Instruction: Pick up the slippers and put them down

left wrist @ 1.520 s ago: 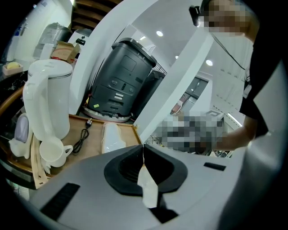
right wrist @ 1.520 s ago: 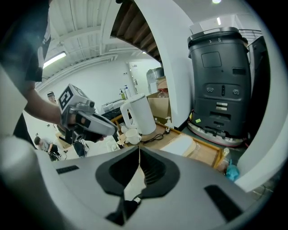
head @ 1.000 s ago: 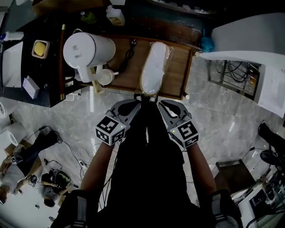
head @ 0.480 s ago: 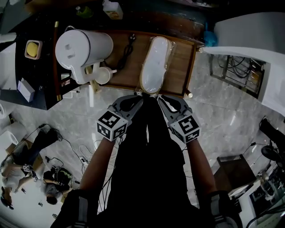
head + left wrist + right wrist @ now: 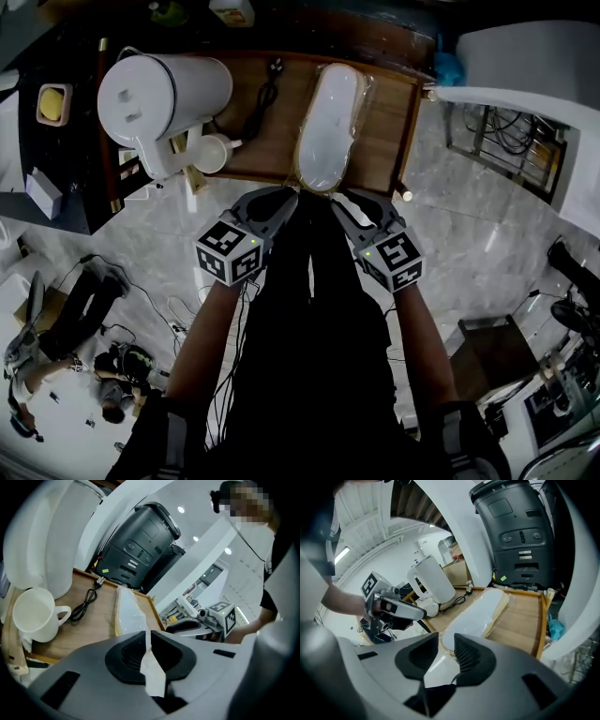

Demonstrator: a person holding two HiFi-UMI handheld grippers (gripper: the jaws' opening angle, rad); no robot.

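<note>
The slippers (image 5: pixel 328 122), a pale pair sealed in clear plastic wrap, lie lengthwise on the wooden tray (image 5: pixel 384 141). Both grippers sit at the pack's near end. My left gripper (image 5: pixel 292 195) is shut on the edge of the wrap, and a white strip of it runs between the jaws in the left gripper view (image 5: pixel 147 639). The jaws of my right gripper (image 5: pixel 337 200) have just been opening. In the right gripper view (image 5: pixel 447 644) they stand apart, with the near tip of the slippers (image 5: pixel 480 613) in the gap and the pads off it.
A large white kettle (image 5: pixel 159 94), a white mug (image 5: pixel 211 153) and a black cable (image 5: pixel 267 94) share the tray's left half. A black machine (image 5: pixel 136 550) stands behind the tray. Marble floor lies below, with a white cabinet (image 5: pixel 525 75) at right.
Both grippers have sunk a little at the tray's near edge, with the slippers' near end between them.
</note>
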